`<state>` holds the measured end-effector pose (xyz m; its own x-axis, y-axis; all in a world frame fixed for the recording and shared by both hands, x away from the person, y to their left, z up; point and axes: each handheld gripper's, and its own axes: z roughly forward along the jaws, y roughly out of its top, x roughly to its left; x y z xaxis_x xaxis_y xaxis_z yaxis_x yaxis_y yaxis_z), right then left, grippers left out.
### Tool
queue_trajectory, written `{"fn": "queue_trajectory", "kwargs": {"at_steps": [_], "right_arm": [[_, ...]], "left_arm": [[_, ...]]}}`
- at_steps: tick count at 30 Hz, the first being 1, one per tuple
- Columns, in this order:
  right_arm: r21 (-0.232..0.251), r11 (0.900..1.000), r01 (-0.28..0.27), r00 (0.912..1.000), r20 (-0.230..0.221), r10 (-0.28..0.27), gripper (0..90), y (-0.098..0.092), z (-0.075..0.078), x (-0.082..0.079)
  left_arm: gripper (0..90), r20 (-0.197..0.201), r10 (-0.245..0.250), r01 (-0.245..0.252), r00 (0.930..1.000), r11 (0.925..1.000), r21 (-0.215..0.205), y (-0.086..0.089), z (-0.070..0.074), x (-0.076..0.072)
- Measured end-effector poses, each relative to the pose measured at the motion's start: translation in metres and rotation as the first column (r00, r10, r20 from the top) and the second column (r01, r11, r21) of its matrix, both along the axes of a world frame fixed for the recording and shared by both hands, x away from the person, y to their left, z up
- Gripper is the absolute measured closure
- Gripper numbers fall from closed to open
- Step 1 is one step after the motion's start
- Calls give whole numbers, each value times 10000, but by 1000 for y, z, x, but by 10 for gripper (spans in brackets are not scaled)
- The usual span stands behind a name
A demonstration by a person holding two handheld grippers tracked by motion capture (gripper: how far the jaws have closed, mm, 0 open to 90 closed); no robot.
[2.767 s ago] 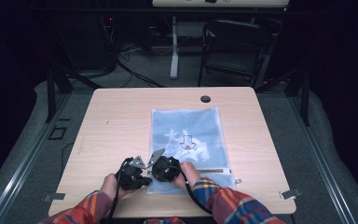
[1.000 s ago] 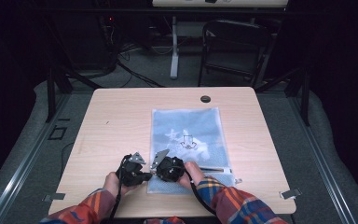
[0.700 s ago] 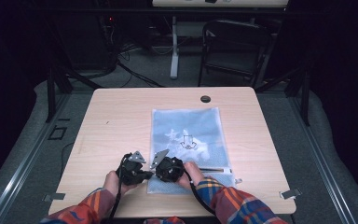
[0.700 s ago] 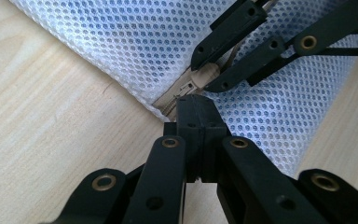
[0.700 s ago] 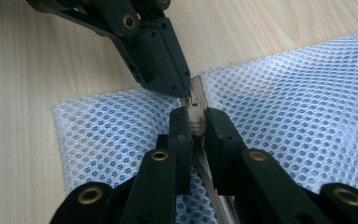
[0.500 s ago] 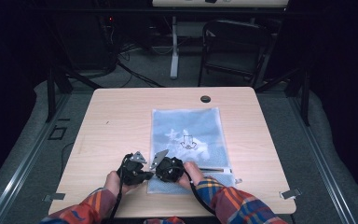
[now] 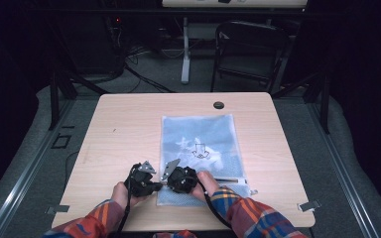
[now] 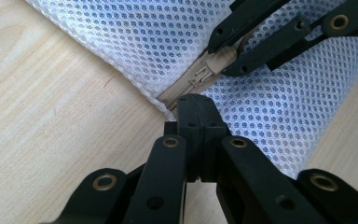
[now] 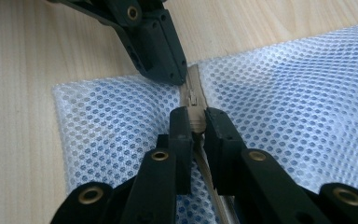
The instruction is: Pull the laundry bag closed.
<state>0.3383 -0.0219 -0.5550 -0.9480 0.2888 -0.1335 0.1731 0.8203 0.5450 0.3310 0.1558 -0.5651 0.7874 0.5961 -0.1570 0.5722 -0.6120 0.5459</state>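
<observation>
A white-blue mesh zip bag point(image 7: 201, 148) lies flat on the wooden table point(image 7: 124, 129), holding pale contents. Its beige zipper point(image 9: 193, 88) runs along the near edge. My left gripper point(image 7: 158, 185) point(image 8: 195, 105) is shut, pinching the bag's edge at the zipper's end point(image 8: 177, 93). My right gripper point(image 7: 169, 183) point(image 9: 195, 125) is shut on the beige zipper slider point(image 8: 219, 63), a short way along the zipper from the left one. The two sets of jaws point at each other, nearly tip to tip. Both hands rest at the bag's near left corner.
A black round cable hole point(image 7: 219, 105) sits near the table's far edge. A dark chair point(image 7: 250, 47) and a stand point(image 7: 185, 49) are on the floor behind the table. Metal clips point(image 7: 310, 205) mark the near corners.
</observation>
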Motion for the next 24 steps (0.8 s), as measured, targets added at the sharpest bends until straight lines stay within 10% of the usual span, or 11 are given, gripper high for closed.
{"fn": "queue_trajectory", "kwargs": {"at_steps": [24], "right_arm": [[-285,9996,-61,9999,-116,58,813,-11,6,0]], "left_arm": [[900,-37,102,-102,9999,9999,-35,1,0,0]]}}
